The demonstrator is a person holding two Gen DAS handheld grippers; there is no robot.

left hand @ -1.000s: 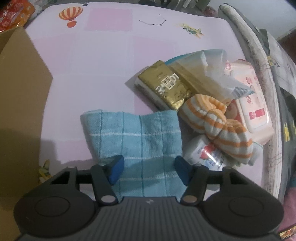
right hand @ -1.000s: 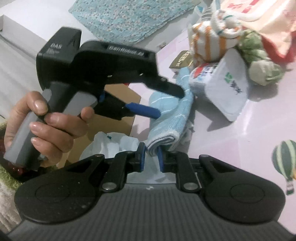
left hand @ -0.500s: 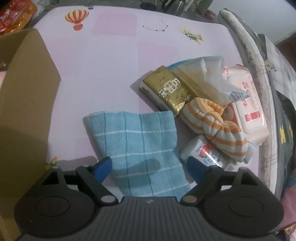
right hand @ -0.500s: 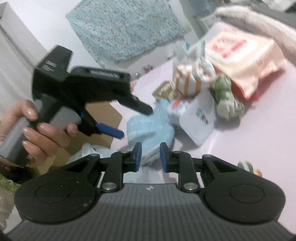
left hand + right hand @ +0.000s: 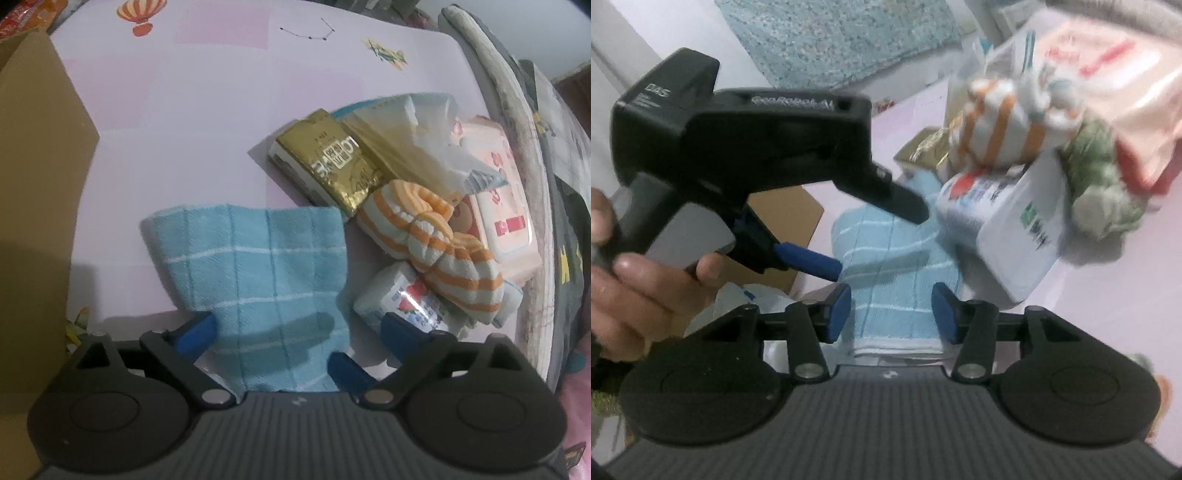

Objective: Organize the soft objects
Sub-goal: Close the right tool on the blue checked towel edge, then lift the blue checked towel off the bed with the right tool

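Observation:
A folded light-blue checked towel [image 5: 255, 266] lies on the pink mat [image 5: 184, 110]; it also shows in the right wrist view [image 5: 894, 258]. My left gripper [image 5: 299, 328] is open, its blue pads either side of the towel's near end. My right gripper [image 5: 891, 310] is open too, its pads either side of the towel's folded edge. The left gripper's body [image 5: 738, 147] shows in the right wrist view, above the towel. An orange-striped sock bundle [image 5: 432, 240], a gold tissue pack [image 5: 332, 162] and a small white tissue pack [image 5: 399, 299] lie right of the towel.
A brown cardboard box [image 5: 33, 192] stands at the left. A pink wipes pack [image 5: 506, 206] and a clear plastic bag [image 5: 417, 136] lie at the mat's right edge. A white pouch [image 5: 1027, 229] and green cloth [image 5: 1104, 184] sit by the pile.
My right gripper, shut on the towel's edge a second ago, let go, pulled back, then returned with its jaws open around the folded edge. My left gripper opened wider over the towel.

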